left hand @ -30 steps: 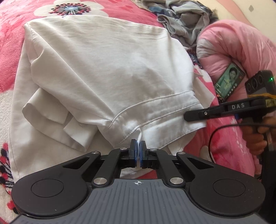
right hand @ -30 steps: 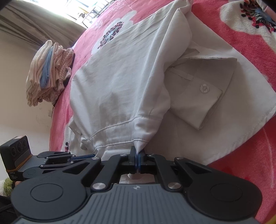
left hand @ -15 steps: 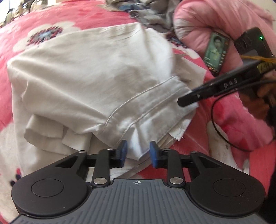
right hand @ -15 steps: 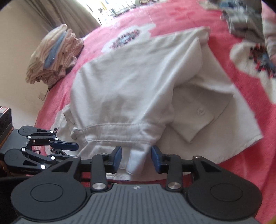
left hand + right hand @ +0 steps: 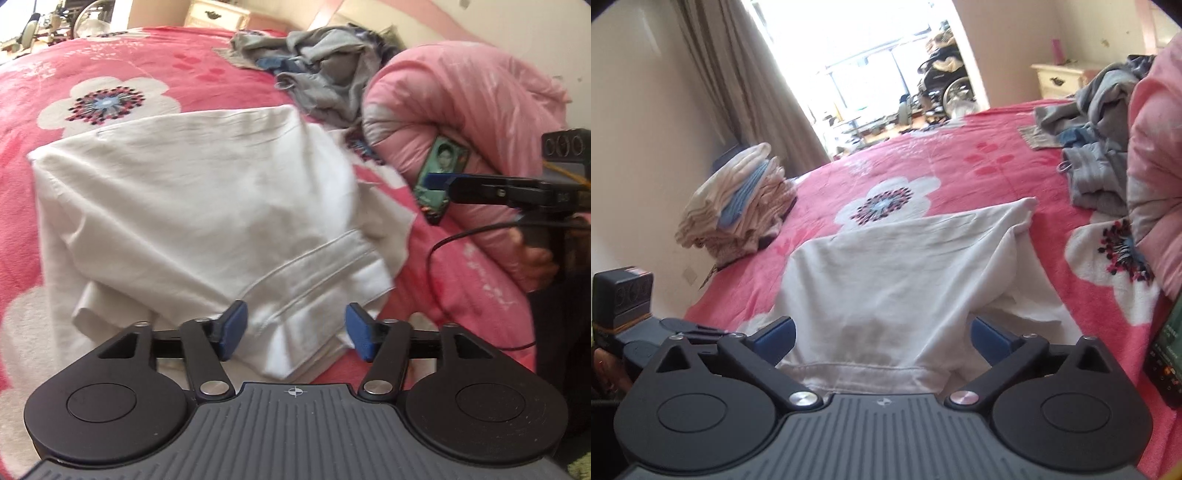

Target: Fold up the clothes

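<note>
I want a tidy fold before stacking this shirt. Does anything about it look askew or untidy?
Yes. The white shirt is folded unevenly: a sleeve cuff pokes out beneath the top layer on its left, and the hem corner near the phone splays out.

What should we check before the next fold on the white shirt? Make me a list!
1. Left hand-held gripper let go of the shirt: ok, jaws are opening, pads off the cloth.
2. Right hand-held gripper let go: ok, jaws are opening wide, nothing pinched.
3. Shirt lies on the blanket: ok, folded over, hem nearest us.
4. Fold is neat: not ok, a cuff pokes out on the left side.
5. Phone clear of the shirt: ok, it leans on the pink quilt.
6. Folded pile has room on top: cannot tell.
</note>
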Demonstrator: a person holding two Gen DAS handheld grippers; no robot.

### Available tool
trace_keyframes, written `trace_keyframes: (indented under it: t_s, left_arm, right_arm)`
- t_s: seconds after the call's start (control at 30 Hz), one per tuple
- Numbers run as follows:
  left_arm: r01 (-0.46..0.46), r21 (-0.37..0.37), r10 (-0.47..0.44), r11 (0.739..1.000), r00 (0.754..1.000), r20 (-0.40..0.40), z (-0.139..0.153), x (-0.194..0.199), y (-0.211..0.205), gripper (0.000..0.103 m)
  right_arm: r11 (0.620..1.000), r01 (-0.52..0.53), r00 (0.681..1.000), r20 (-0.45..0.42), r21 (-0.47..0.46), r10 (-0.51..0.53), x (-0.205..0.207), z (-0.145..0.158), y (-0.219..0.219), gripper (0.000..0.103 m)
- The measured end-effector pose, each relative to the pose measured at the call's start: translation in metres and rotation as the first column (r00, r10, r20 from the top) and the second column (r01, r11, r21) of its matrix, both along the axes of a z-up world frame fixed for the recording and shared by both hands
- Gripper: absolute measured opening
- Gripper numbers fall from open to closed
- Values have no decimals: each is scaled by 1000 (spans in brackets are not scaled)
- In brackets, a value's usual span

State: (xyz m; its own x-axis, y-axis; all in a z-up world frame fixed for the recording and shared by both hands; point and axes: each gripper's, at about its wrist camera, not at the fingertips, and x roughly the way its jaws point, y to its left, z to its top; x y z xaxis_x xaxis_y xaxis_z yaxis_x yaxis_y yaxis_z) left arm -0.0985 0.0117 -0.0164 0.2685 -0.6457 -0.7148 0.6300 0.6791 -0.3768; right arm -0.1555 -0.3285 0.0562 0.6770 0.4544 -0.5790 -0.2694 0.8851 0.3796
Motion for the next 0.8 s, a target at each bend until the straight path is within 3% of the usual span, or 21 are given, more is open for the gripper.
trace_keyframes:
  t_s: [0.2,0.43,0.6,0.8]
  left_arm:
    - [-9,15,9,1000,1000,-4,-2,-1,-1,69]
    - [-143,7,143,990,989,-25,-8,5,16,69]
    - [-326,-6,325,946,945,-26,-12,21,42,69]
    - [-466,-4,466,885,885,-3,-20,46,63,69]
  right_arm:
    - [1000,8,999,45,1,-8,-2,3,-5,103]
    - [999,-28,997,74,22,27,10,11,-1,103]
    - [999,8,1000,18,31,-9,19,3,5,103]
    - [999,-4,998,-63,52,7,18,-12,17,103]
